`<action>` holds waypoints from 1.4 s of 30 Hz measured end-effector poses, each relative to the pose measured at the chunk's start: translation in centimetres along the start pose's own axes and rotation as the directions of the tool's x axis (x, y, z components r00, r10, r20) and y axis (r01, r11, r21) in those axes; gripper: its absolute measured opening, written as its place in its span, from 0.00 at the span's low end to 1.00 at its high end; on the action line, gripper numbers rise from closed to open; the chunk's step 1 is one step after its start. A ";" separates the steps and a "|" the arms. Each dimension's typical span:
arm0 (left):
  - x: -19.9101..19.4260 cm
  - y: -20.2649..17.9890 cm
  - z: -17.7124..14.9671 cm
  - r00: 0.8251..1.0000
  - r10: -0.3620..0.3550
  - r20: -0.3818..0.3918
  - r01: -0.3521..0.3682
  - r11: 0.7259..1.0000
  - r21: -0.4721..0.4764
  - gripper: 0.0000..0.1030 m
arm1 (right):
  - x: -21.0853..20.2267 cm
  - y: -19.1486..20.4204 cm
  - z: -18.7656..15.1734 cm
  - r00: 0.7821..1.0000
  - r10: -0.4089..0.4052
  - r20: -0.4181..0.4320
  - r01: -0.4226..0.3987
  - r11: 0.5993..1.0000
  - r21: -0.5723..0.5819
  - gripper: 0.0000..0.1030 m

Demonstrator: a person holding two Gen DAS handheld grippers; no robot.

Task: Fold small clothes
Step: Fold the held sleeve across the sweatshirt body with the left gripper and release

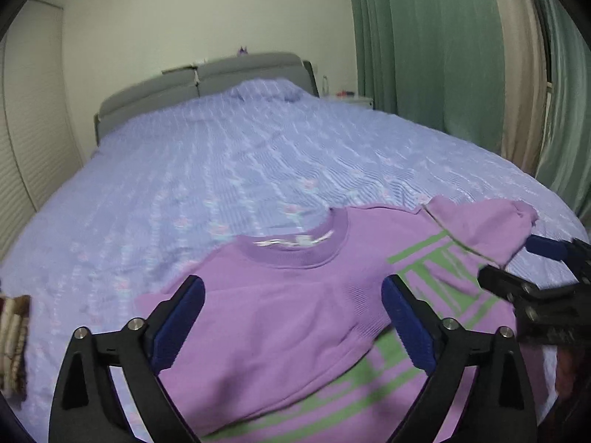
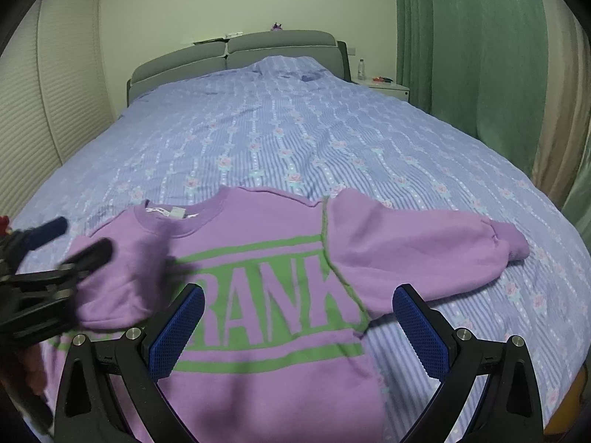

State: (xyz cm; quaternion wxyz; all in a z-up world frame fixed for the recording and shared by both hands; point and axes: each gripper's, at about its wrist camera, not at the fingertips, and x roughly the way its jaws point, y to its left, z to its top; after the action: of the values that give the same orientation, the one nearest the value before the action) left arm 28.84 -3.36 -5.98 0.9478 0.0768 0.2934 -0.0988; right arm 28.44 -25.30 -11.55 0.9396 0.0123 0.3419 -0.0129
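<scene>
Left edge of left wrist view: brown-and-cream cloth item (image 1: 14, 339) on the bed, blurry, can't tell what it is. Left gripper (image 1: 293, 317) has its fingers spread wide apart, nothing between the blue pads (image 1: 181, 326), hovering over the purple sweatshirt (image 1: 280, 332). Sweatshirt lies flat at the near end of the bed (image 1: 229, 170), collar pointing toward the grey headboard (image 1: 207, 81). Left sleeve (image 2: 110, 295) is folded in across the chest, covering the start of the green lettering (image 2: 266, 306); it sits directly under and ahead of the left gripper's fingers. Right gripper (image 2: 298, 326) also spread wide, gripping nothing, hanging over the lower chest and the green stripes. Its left pad is over the lettering, right pad (image 2: 421, 332) over the bedspread just past the sweatshirt's side seam. Right sleeve (image 2: 424, 243) lies stretched out flat to the right, ahead of the right gripper, not touching it. Far right: white nightstand (image 2: 388, 90) with a bottle (image 2: 362, 69), green curtains (image 2: 472, 55).
</scene>
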 end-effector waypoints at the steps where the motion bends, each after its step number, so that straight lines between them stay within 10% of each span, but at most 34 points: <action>1: -0.6 0.6 -0.3 1.000 0.007 0.006 -0.007 1.000 0.000 0.95 | 0.0 0.2 -0.1 1.000 0.010 0.001 -0.010 1.000 0.001 1.00; 13: -2.8 7.7 -9.5 0.994 0.038 -0.102 -0.038 0.999 0.000 0.76 | 3.0 5.2 -1.4 0.986 0.155 -0.058 -0.154 0.988 0.017 0.99; 27: 1.5 8.0 -11.8 0.986 0.043 -0.164 -0.042 0.999 0.005 0.70 | 6.4 6.5 -1.4 0.969 0.220 -0.115 -0.209 0.973 0.100 0.90; 34: 1.9 8.5 -11.0 0.986 0.064 -0.155 -0.073 0.996 -0.054 0.62 | 8.7 6.8 -1.4 0.962 0.216 -0.170 -0.186 0.967 0.176 0.73; 36: 1.4 9.0 -10.8 0.984 0.110 -0.143 -0.125 0.987 -0.101 0.59 | 8.8 7.3 -1.3 0.956 0.229 -0.183 -0.200 0.966 0.164 0.59; 38: 1.0 8.7 -10.9 0.979 0.157 -0.128 -0.170 0.981 -0.093 0.59 | 8.8 7.4 -1.1 0.947 0.266 -0.183 -0.237 0.957 0.167 0.23; 42: 0.3 8.0 -11.8 0.956 0.269 -0.114 -0.275 0.961 -0.037 0.60 | 8.3 7.3 -0.2 0.921 0.369 -0.123 -0.343 0.919 0.194 0.14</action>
State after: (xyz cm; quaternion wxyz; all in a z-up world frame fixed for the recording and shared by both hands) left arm 24.62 6.77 -15.06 0.9368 0.0967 0.3332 0.0445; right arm 34.90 -18.14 -16.94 0.8919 0.1548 0.4043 0.1307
